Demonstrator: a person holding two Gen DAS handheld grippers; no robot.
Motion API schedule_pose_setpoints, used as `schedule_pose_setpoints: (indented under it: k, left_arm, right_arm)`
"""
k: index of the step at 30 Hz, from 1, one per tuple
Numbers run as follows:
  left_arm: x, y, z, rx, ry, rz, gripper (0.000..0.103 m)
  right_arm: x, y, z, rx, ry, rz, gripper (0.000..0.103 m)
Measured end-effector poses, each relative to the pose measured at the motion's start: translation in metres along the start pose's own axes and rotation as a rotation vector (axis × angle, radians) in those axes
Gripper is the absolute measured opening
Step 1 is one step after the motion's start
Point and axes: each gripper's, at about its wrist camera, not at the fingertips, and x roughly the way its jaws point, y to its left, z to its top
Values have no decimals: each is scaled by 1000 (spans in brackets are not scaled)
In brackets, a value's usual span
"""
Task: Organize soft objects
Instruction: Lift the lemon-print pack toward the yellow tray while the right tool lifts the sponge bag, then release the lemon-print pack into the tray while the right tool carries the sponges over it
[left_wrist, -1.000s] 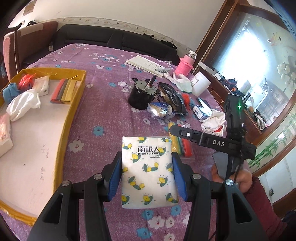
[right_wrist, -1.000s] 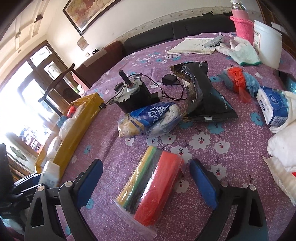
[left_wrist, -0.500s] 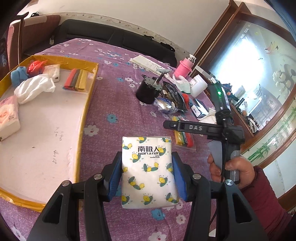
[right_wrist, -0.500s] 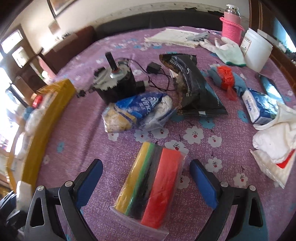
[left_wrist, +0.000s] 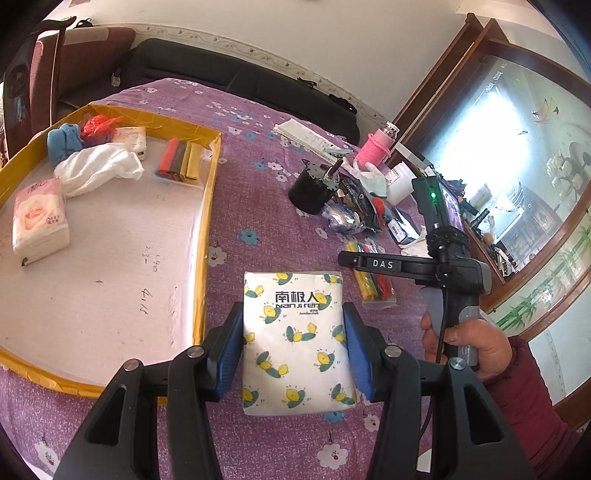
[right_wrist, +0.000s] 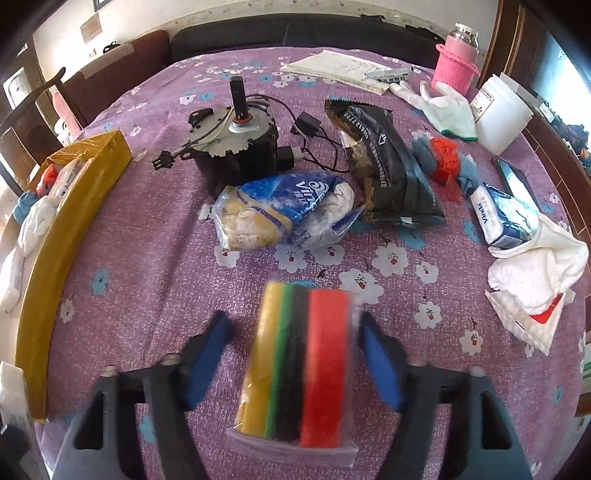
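My left gripper (left_wrist: 293, 314) is shut on a white tissue pack with a lemon print (left_wrist: 295, 343) and holds it over the purple cloth, just right of the yellow-rimmed tray (left_wrist: 207, 236). The tray holds a pink tissue pack (left_wrist: 38, 221), a white cloth (left_wrist: 99, 168), a blue cloth (left_wrist: 62, 142) and a bag of coloured sponges (left_wrist: 179, 162). My right gripper (right_wrist: 293, 325) points down over a second sponge bag (right_wrist: 299, 362) lying on the table. Its jaws are closing with the bag between them. The left pad (right_wrist: 207, 350) stands apart from the bag.
Beyond the sponge bag lie a blue tissue bag (right_wrist: 288, 214), a black motor with cables (right_wrist: 236, 147) and a black foil bag (right_wrist: 388, 170). To the right are a white cloth (right_wrist: 539, 269), a blue tissue pack (right_wrist: 506, 218), a glove (right_wrist: 447, 110), a white jar (right_wrist: 502, 114) and a pink bottle (right_wrist: 456, 62).
My left gripper has carried the tissue pack toward the tray, which now fills more of the view. The right gripper has tipped down over the sponge bag and its jaws have narrowed.
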Motion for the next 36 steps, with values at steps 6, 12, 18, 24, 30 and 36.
schedule_pose_setpoints:
  k: [6, 12, 18, 24, 30, 36]
  left_arm:
    - [-4, -8, -5, 27, -6, 16, 50]
    - [-4, -15, -10, 44, 2, 39, 50]
    - [-13, -18, -9, 58, -11, 63, 50]
    - [-54, 13, 15, 34, -105, 169, 50]
    - [-75, 53, 38, 17, -143, 302, 50]
    - [-55, 80, 55, -22, -84, 318, 50]
  right_arm:
    - [-9, -6, -14, 27, -5, 1, 64]
    - [-13, -5, -31, 1, -23, -11, 80]
    - [-24, 5, -37, -55, -57, 4, 41]
    - [-45, 7, -46, -80, -106, 23, 41]
    - [-78, 17, -29, -82, -182, 119, 41]
    - [-95, 76, -6, -172, -187, 247, 41]
